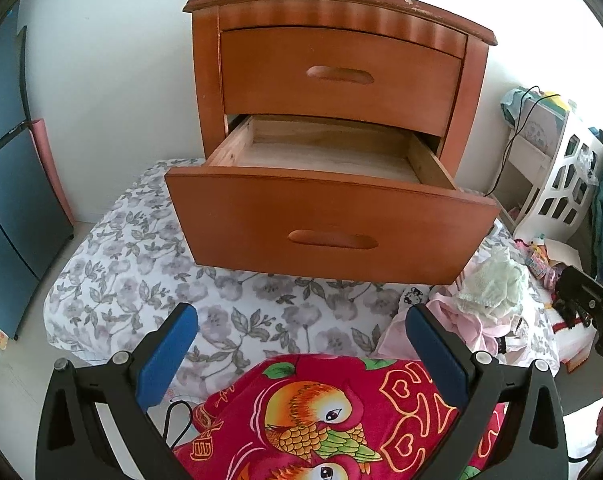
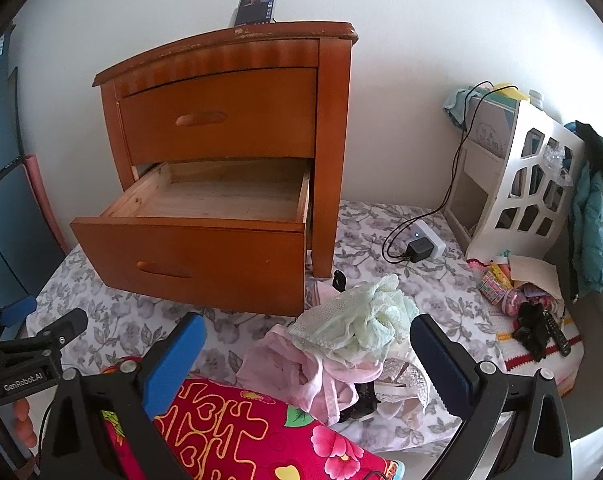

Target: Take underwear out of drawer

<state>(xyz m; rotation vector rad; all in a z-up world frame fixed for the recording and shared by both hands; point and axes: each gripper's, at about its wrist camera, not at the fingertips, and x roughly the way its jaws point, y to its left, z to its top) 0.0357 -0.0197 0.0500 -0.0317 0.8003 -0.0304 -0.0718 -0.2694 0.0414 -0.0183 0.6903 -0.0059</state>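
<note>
Bottom drawer (image 2: pixel 205 216) of nightstand (image 2: pixel 333 152) is pulled out, inside bare. Underwear (image 2: pixel 353 320) lies piled on bed (image 2: pixel 381 248), just right of drawer front. Left gripper (image 1: pixel 301 344) & right gripper (image 2: pixel 307 354): jaws wide apart, holding nothing.

One brand mark I can read

From my right wrist view I read "GenRobot.AI" in white on the black body of the left tongs (image 2: pixel 19 312); the gold characters on the red blanket (image 2: pixel 229 432) and the phone screen (image 2: pixel 256 3) I can't make out.
</note>
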